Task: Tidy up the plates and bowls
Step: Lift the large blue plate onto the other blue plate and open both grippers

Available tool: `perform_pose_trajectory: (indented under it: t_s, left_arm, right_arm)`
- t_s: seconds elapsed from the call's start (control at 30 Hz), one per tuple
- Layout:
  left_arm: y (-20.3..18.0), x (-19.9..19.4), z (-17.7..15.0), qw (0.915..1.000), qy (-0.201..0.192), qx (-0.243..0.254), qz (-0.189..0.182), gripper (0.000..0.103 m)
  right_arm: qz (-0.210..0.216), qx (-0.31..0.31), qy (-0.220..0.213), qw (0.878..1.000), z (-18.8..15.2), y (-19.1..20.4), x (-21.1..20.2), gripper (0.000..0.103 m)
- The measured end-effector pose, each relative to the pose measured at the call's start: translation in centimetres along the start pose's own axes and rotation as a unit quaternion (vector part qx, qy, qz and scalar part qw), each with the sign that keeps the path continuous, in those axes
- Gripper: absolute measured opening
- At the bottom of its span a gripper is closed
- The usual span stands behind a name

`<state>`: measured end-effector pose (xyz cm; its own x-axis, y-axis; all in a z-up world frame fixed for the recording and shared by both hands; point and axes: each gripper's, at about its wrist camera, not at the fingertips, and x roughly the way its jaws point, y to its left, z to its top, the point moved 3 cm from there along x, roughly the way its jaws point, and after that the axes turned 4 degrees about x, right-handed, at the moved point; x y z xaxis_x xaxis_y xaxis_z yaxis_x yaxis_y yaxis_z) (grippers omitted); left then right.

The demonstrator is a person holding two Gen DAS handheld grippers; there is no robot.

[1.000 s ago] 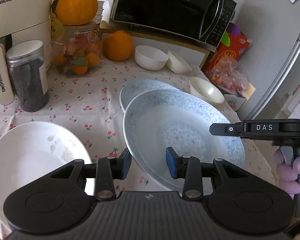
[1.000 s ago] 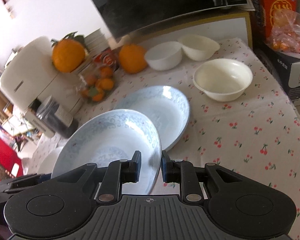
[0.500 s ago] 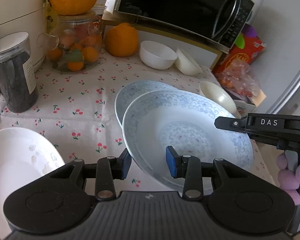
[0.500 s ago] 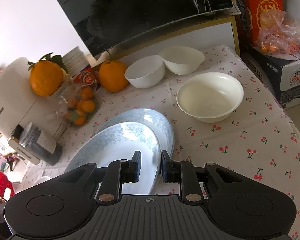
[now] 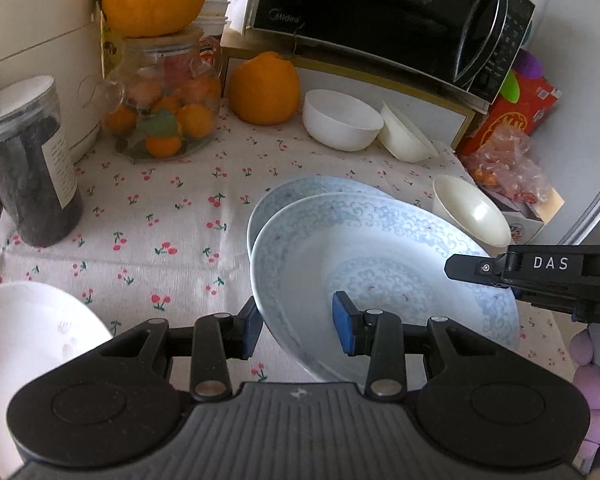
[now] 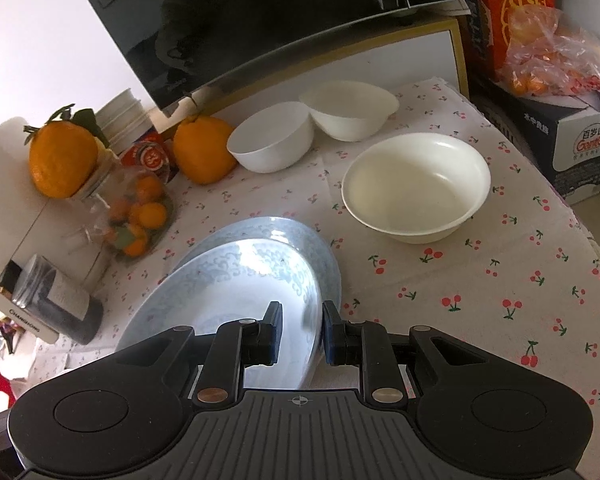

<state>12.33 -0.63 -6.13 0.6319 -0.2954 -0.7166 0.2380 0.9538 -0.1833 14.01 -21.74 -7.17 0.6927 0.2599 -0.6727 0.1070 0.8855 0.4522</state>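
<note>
While you hold the patterned blue plate point(image 5: 384, 264) by two edges, it hangs tilted just over a second blue plate point(image 5: 300, 192) that lies flat on the cherry-print tablecloth point(image 5: 172, 216); whether the two touch cannot be told. Your left gripper point(image 5: 296, 328) straddles the near-left rim, one blue pad under the rim and the other on the inner face, clamped on the plate. Your right gripper point(image 6: 300, 332) pinches the opposite rim, its pads drawn close together with the thin edge between them. Both tools point forward and downward across the table. In the left view your right tool's black arm reaches in from the right edge, with fingers in a lilac glove point(image 5: 596, 380) wrapped low on its handle.

Outward: a cream bowl point(image 6: 416, 188) sits beside the plates on the right. Two white bowls point(image 6: 272, 140) lean together further back, near an orange fruit point(image 6: 204, 152). A plain white plate point(image 5: 28, 352) lies at near left. A glass jar of small fruit point(image 5: 164, 100), a dark-filled canister point(image 5: 28, 164) and a black microwave point(image 5: 380, 16) stand along the back.
</note>
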Motion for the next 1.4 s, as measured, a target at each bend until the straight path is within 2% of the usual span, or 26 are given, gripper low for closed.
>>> perform_pose_trajectory:
  t_s: [0.5, 0.7, 0.87, 0.97, 1.13, 1.2, 1.27, 1.33, 1.4]
  left_arm:
    - [-0.2, 1.5, 0.7, 0.9992, -0.018, 0.018, 0.032, 0.035]
    - [-0.3, 1.9, 0.8, 0.9986, -0.022, 0.027, 0.040, 0.035]
    - [-1.2, 2.2, 0.6, 0.9942, -0.021, 0.084, 0.065, 0.035]
    - [-1.4, 2.3, 0.4, 0.9917, -0.022, 0.105, 0.071, 0.035]
    - [-1.2, 2.5, 0.4, 0.9914, -0.015, 0.104, 0.078, 0.035]
    - [-1.0, 2.6, 0.3, 0.9912, -0.013, 0.102, 0.083, 0.040]
    - [-0.8, 2.6, 0.3, 0.9916, -0.012, 0.098, 0.083, 0.040]
    - [-0.7, 2.6, 0.4, 0.9922, -0.010, 0.093, 0.082, 0.039]
    - [-0.5, 2.6, 0.5, 0.9932, -0.009, 0.087, 0.077, 0.033]
  right_arm:
    - [-0.027, -0.001, -0.010, 1.000, 0.1, 0.6, 1.2, 0.021]
    - [-0.041, 0.002, -0.016, 0.999, 0.2, 0.3, 1.2, 0.011]
    - [-0.067, -0.028, -0.028, 0.997, 0.1, 0.8, 1.1, 0.011]
    - [-0.071, -0.024, -0.020, 0.997, 0.2, 0.5, 1.1, 0.010]
    - [-0.079, -0.029, -0.012, 0.996, 0.0, 0.4, 1.2, 0.010]
    - [-0.080, -0.031, -0.011, 0.996, -0.1, 0.4, 1.2, 0.010]
    - [-0.079, -0.033, -0.010, 0.996, -0.1, 0.5, 1.2, 0.010]
    - [-0.076, -0.032, -0.008, 0.997, -0.1, 0.5, 1.3, 0.010]
    - [-0.075, -0.033, -0.006, 0.997, -0.2, 0.5, 1.5, 0.010]
